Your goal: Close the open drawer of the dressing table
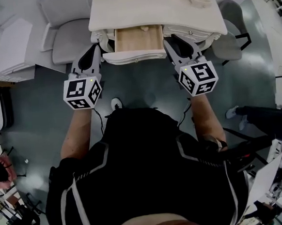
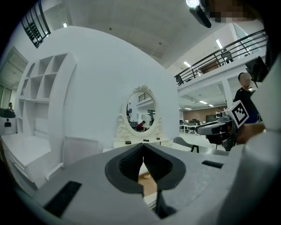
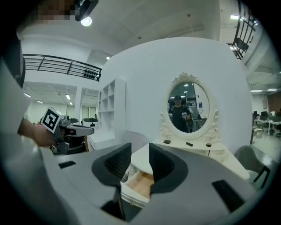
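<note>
The white dressing table [image 1: 123,11] stands straight ahead, its middle drawer [image 1: 134,55] pulled out and showing a pale wooden inside with a small beige item [image 1: 145,28]. My left gripper [image 1: 96,45] sits just left of the drawer front, its pads closed together with nothing between them [image 2: 142,151]. My right gripper [image 1: 168,42] sits just right of the drawer front, open with a clear gap [image 3: 139,151]. Both point almost level at the table. The drawer [image 3: 139,186] shows below the right jaws, apart from them. The oval mirror [image 3: 189,107] rises behind.
A grey chair [image 1: 69,40] and a white shelf unit [image 1: 10,52] stand left of the table. Another chair [image 1: 230,39] is at its right. Someone's legs [image 1: 257,112] are on the floor at the right. My shoe [image 1: 116,104] is below the drawer.
</note>
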Demonstrator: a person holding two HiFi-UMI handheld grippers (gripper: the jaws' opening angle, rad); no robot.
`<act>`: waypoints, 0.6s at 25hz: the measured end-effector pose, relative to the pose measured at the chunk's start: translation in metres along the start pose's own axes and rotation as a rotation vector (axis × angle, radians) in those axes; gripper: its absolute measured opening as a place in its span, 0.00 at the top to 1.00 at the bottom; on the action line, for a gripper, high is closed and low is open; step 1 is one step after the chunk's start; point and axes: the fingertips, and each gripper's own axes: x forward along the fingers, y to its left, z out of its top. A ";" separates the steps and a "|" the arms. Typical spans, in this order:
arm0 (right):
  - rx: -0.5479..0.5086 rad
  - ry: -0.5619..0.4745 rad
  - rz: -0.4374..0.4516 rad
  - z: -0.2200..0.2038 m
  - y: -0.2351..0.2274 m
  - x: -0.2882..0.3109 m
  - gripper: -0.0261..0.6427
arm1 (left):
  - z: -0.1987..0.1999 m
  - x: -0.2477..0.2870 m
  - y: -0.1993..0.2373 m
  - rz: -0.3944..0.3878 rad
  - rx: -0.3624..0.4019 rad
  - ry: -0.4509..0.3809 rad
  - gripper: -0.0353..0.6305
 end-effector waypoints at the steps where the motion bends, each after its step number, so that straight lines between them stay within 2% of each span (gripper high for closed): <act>1: 0.005 0.008 -0.010 -0.006 0.004 0.007 0.76 | -0.006 0.003 0.007 -0.015 0.004 0.010 0.94; 9: 0.036 0.093 -0.097 -0.065 0.034 0.053 0.78 | -0.062 0.017 0.050 -0.129 -0.016 0.079 0.94; 15: 0.055 0.207 -0.159 -0.130 0.053 0.076 0.78 | -0.121 0.023 0.073 -0.181 -0.064 0.185 0.94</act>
